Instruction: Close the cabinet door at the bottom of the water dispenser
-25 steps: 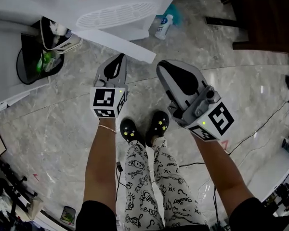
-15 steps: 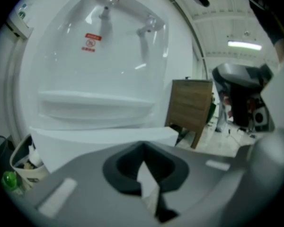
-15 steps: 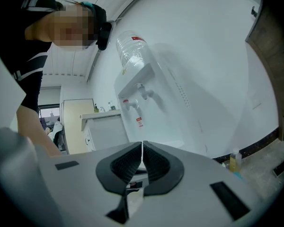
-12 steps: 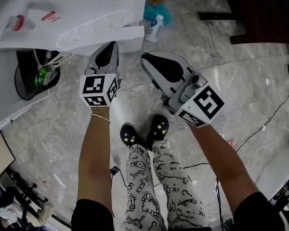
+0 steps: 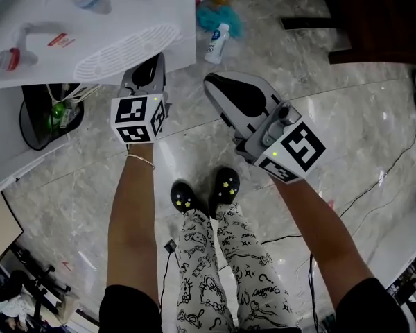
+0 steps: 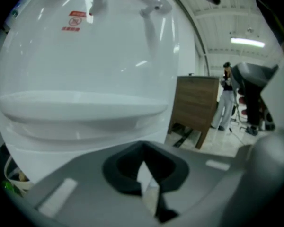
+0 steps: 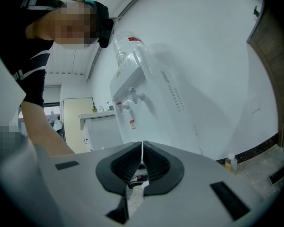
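Note:
The white water dispenser (image 5: pixel 90 26) fills the head view's top left, with its slotted drip tray (image 5: pixel 128 50) facing me. Its bottom cabinet door is hidden under that overhang. My left gripper (image 5: pixel 147 66) has its tip tucked just beneath the dispenser's front edge. Seen in the left gripper view, the drip tray ledge (image 6: pixel 85 108) is very close ahead of the left gripper (image 6: pixel 144 174), whose jaws are shut and hold nothing. My right gripper (image 5: pixel 220 87) hovers to the right over the floor, shut and empty. The right gripper view looks past the right gripper (image 7: pixel 142 151) at the dispenser's side (image 7: pixel 156 103).
A black bin (image 5: pixel 29 120) with a green bottle stands left of the dispenser. A white spray bottle (image 5: pixel 215 41) and teal cloth (image 5: pixel 218 16) lie behind it. Dark wooden furniture (image 5: pixel 381 19) is at the top right, cables (image 5: pixel 374 186) cross the marble floor, and my shoes (image 5: pixel 204 193) are below.
Both grippers moved forward and left toward the dispenser. The white panel that stuck out at an angle below the drip tray no longer shows apart from the dispenser front.

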Motion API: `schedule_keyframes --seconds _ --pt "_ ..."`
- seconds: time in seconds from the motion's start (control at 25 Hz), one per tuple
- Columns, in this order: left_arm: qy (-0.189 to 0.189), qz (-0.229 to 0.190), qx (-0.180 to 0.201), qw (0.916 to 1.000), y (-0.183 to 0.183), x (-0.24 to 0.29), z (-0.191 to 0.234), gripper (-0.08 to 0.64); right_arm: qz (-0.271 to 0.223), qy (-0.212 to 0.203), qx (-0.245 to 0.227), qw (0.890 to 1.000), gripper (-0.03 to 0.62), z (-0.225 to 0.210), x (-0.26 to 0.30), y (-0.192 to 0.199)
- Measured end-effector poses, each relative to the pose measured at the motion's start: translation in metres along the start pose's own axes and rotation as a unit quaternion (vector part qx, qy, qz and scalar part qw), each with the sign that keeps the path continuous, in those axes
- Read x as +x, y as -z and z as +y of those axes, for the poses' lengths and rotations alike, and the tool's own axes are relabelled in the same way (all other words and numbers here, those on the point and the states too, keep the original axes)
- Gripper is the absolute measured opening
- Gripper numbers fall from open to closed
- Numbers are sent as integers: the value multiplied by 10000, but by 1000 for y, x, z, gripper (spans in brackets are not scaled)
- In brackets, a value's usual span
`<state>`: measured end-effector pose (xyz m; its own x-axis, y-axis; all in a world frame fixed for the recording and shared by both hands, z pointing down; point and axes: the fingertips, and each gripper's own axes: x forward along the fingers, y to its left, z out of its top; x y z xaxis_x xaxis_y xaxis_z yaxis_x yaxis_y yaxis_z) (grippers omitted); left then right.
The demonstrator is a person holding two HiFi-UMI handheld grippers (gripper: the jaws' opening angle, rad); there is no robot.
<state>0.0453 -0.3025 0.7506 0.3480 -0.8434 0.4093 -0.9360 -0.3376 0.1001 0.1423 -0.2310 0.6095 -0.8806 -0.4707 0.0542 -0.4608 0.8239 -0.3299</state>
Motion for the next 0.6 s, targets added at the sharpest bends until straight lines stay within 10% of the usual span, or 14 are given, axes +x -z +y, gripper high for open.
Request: schedule_keyframes --seconds 0.6 --pt "-234 -353 -275 9987 -35 -134 -66 0 518 -35 -165 9985 17 39 -4 5"
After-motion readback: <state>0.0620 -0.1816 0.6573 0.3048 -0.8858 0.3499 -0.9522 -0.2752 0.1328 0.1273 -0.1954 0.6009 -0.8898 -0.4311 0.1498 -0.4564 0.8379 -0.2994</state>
